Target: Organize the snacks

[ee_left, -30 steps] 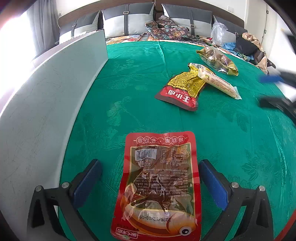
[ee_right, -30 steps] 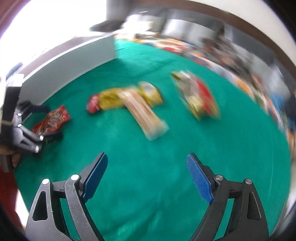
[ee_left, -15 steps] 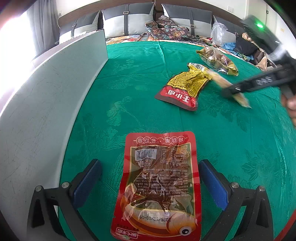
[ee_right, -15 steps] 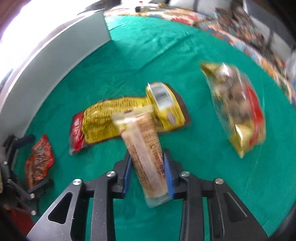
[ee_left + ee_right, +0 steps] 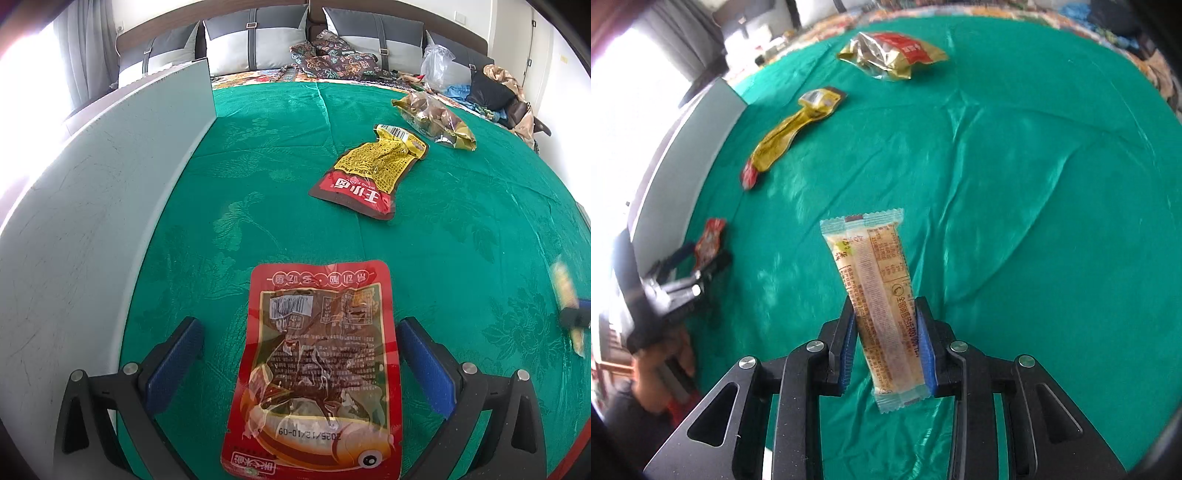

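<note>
The right gripper (image 5: 888, 343) occupies the lower centre of the right wrist view, pointing steeply downward. Its jaws are opening slightly, yet both blue pads (image 5: 847, 350) still press on the long snack bar (image 5: 875, 295) clamped between them.

The left gripper (image 5: 299, 365) spans the bottom of the left wrist view, jaws spread wide, pads clear of contact. A hand (image 5: 661, 373) grips its handle at the lower left of the right wrist view.
</note>
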Demonstrator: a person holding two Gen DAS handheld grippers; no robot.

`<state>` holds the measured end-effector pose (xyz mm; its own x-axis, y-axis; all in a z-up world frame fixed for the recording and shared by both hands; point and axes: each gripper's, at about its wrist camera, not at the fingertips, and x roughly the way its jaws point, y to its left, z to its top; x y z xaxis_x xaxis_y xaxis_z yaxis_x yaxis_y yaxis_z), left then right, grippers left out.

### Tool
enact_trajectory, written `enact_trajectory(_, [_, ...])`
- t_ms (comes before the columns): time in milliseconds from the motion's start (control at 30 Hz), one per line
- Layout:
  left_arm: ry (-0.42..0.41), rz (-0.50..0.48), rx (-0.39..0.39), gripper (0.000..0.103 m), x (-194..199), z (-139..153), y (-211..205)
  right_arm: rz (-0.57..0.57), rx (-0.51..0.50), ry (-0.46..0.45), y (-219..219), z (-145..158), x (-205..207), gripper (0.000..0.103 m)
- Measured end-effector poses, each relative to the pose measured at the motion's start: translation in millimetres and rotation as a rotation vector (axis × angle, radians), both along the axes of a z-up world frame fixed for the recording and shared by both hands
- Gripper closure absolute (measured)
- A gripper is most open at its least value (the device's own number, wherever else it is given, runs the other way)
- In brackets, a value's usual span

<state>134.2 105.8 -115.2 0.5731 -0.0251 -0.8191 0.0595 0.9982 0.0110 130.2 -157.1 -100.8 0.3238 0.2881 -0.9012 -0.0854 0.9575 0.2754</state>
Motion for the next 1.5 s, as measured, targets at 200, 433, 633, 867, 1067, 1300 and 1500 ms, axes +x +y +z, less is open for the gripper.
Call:
enact_trajectory(200, [0.000, 0.000, 0.000, 0.000, 0, -1, 0, 0.050, -0.081, -0.211, 15, -6, -24, 0.030])
enact_trajectory(433, [0.000, 0.000, 0.000, 0.000, 0, 0, 0, 0.157, -0.193, -0.330, 39, -20, -33, 0.017])
enact_trajectory(633, [0.000, 0.000, 0.000, 0.000, 1, 0, 0, 0.145, -0.208, -0.337, 42, -21, -37, 0.016])
enact_trajectory(867, [0.015, -0.020, -0.006, 0.000, 1, 0, 1, 0.146, -0.204, -0.337, 43, -21, -38, 0.014])
enact_trajectory(1067, [0.170, -0.136, 0.017, 0.000, 6, 3, 4, 0.149, -0.198, -0.336, 43, -22, -38, 0.014])
enact_trajectory(1300, [0.154, -0.155, 0.023, 0.033, -5, 10, -8, 0.205, -0.173, -0.123, 43, -11, -16, 0.014])
enact_trajectory(1500, [0.089, -0.135, -0.061, 0.052, -22, 23, 2, 0.175, -0.197, -0.019, 37, -6, -1, 0.074])
